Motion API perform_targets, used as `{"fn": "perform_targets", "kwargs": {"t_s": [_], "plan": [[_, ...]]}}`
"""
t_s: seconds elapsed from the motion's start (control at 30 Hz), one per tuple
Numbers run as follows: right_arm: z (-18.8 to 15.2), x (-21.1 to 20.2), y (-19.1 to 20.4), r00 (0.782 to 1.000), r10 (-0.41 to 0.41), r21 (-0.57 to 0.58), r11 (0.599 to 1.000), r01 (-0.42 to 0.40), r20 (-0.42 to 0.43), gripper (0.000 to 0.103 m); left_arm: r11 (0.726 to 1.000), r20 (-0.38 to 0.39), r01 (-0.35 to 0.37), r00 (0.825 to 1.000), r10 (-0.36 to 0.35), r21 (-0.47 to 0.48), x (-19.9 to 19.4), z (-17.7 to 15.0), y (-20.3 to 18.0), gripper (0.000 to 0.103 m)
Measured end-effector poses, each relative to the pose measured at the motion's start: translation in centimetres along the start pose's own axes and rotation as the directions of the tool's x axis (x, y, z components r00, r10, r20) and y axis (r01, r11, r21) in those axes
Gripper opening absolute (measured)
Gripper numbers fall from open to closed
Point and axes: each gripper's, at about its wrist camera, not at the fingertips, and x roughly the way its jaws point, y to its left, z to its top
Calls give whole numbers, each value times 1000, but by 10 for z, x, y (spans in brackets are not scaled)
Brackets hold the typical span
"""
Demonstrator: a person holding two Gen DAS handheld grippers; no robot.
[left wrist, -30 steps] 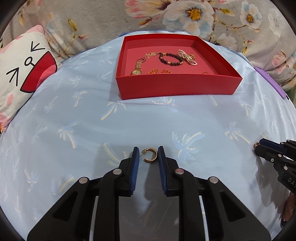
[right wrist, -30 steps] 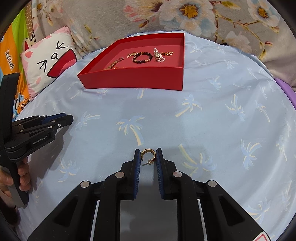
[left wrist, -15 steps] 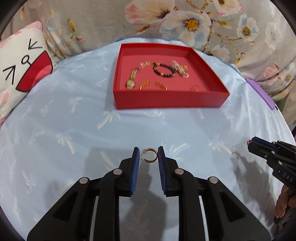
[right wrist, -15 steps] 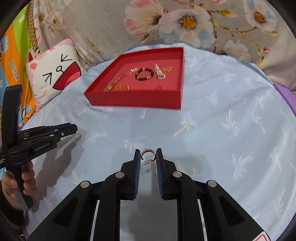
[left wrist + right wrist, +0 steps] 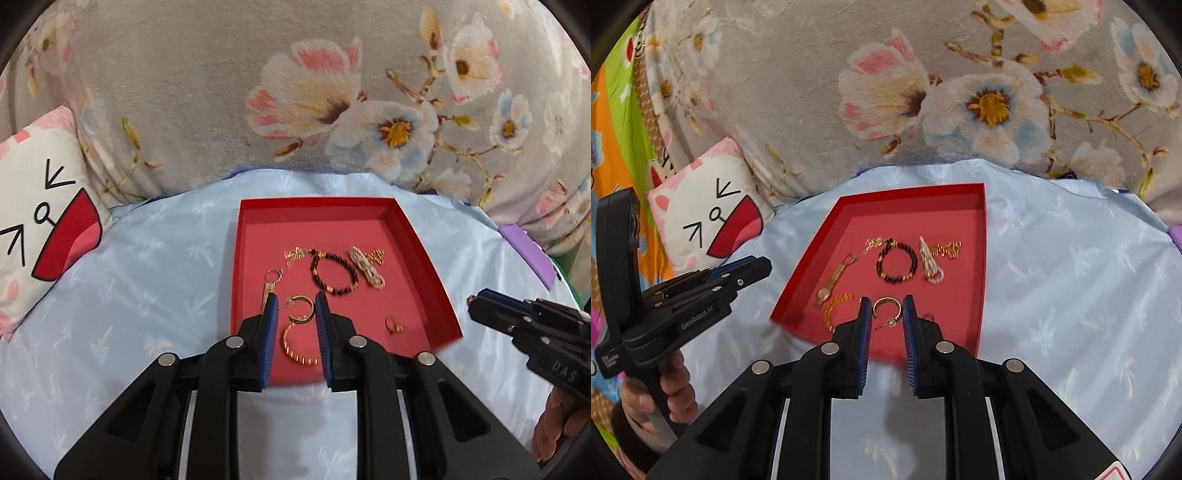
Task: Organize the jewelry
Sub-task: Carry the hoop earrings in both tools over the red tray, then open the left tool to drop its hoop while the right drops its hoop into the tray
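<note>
From the left wrist, the left hand-held gripper [image 5: 295, 309], nearly closed, pinches a gold hoop earring [image 5: 301, 309] above the near part of the red tray [image 5: 419, 236], which lies on the bed. From the right wrist, the right hand-held gripper [image 5: 885, 311], equally narrow, grips a second hoop [image 5: 885, 309] over the tray's [image 5: 983, 266] near edge.

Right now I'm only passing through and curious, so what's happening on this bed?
A person is sorting jewelry with two handheld grippers. The left gripper pinches one gold hoop earring, and the right gripper pinches a second gold hoop. Both are held above the near end of the red tray, which already holds a beaded bracelet, a watch and other pieces.
</note>
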Motion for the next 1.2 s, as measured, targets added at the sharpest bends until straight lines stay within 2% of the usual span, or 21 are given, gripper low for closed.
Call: {"fn": "perform_targets", "kwargs": {"t_s": [0.13, 0.33, 0.6, 0.77, 0.83, 0.9, 1.03, 1.2], "plan": [[13, 34, -7, 999, -23, 14, 1000, 23, -31, 16, 1000, -30, 6, 1000, -6, 0, 35, 12, -7, 20], [15, 74, -19, 995, -45, 25, 999, 47, -90, 16, 999, -98, 10, 995, -13, -31, 81, 14, -8, 20], [10, 104, -29, 989, -73, 25, 997, 77, -131, 16, 999, -130, -1, 992, -5, -43, 108, 9, -5, 20], [12, 106, -31, 991, -74, 28, 997, 77, -115, 17, 998, -130, -6, 991, -2, -61, 116, 7, -2, 21], [13, 102, -31, 992, -73, 29, 997, 76, -100, 18, 998, -118, -17, 993, 9, -63, 115, 7, -1, 26], [14, 97, -33, 994, -68, 35, 997, 71, -89, 18, 998, -109, -23, 994, 16, -65, 113, 7, 0, 35], [16, 83, -33, 996, -68, 39, 997, 70, -60, 18, 997, -85, -39, 996, 34, -62, 105, 10, 2, 38], [8, 58, -33, 998, -60, 44, 997, 62, -33, 20, 996, -47, -52, 998, 49, -69, 83, 13, 8, 50]]}}
